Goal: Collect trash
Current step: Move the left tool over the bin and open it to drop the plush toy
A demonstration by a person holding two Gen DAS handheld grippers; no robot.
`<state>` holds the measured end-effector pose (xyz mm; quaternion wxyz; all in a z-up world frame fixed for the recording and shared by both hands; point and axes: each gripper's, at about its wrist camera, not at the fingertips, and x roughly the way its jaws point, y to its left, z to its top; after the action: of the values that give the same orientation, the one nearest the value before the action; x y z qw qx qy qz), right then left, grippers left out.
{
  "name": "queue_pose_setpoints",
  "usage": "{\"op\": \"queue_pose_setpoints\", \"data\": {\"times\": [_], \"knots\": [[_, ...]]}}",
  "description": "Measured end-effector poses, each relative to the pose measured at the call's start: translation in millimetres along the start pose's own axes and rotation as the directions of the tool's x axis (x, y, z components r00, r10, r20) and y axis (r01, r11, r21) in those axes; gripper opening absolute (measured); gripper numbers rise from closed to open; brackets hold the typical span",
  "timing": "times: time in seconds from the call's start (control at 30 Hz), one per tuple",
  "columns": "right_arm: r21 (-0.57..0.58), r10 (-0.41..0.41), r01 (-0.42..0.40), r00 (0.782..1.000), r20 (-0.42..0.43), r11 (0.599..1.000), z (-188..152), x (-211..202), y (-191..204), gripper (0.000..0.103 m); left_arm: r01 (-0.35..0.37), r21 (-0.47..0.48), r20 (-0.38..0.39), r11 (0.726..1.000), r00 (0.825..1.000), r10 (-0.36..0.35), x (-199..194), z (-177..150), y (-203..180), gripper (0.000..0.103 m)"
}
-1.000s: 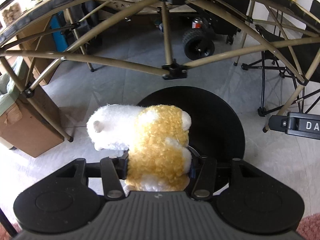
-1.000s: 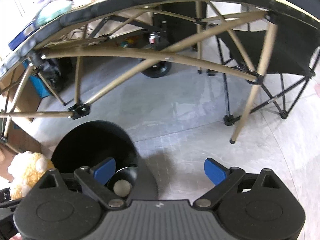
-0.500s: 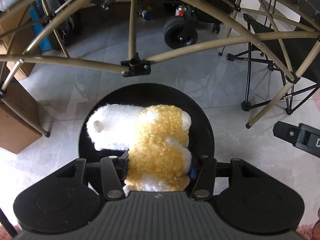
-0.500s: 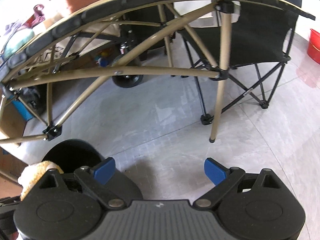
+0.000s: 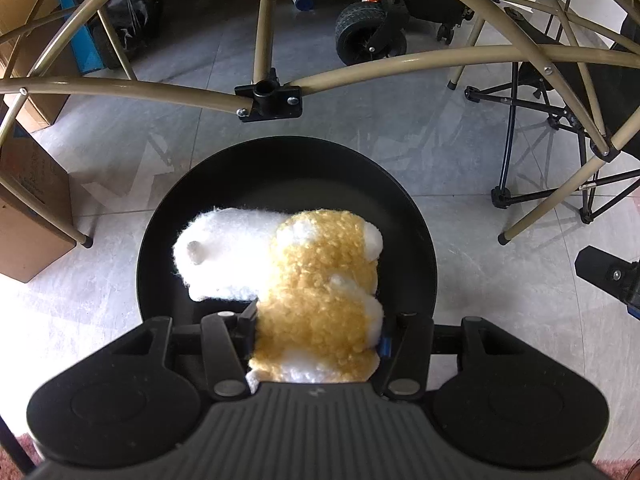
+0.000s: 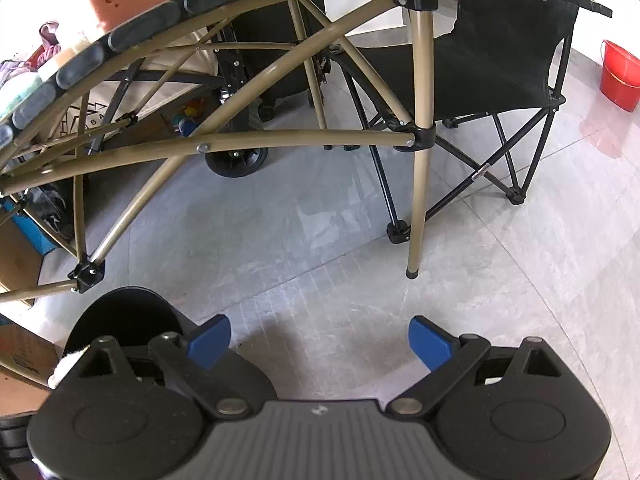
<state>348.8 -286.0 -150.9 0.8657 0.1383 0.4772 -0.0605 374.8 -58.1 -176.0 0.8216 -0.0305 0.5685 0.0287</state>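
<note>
My left gripper (image 5: 316,328) is shut on a white and tan plush toy (image 5: 296,280) and holds it right above the open mouth of a round black trash bin (image 5: 288,164) on the grey floor. The toy covers most of the bin's inside. In the right wrist view the bin (image 6: 124,312) shows at the lower left, with a bit of the toy's white fur (image 6: 66,364) beside it. My right gripper (image 6: 320,342) is open and empty over bare floor to the right of the bin.
A folding table's tan metal frame (image 5: 268,98) spans above and behind the bin. A black camp chair (image 6: 480,60) stands right, cardboard boxes (image 5: 28,216) left, a wheeled cart (image 5: 368,32) behind. A red bucket (image 6: 620,76) is far right.
My left gripper has carried the plush toy forward, so it now hangs centred over the bin's mouth. My right gripper has drawn back and to the right, away from the bin.
</note>
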Motion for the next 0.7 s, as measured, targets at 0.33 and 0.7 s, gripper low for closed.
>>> {"op": "queue_pose_setpoints", "data": {"times": [0.33,0.7], "knots": [[0.013,-0.001,0.001,1.0,0.003,1.0,-0.6,-0.9,-0.6,0.096,-0.031,-0.018,0.045,0.999,0.998,0.031,-8.2,-0.6,-0.5,0.103],[0.018,0.009,-0.009,1.0,0.006,1.0,0.1,-3.3,-2.2,0.096,-0.02,-0.018,0.042,1.0,0.999,0.021,-8.7,1.0,1.3,0.103]]}}
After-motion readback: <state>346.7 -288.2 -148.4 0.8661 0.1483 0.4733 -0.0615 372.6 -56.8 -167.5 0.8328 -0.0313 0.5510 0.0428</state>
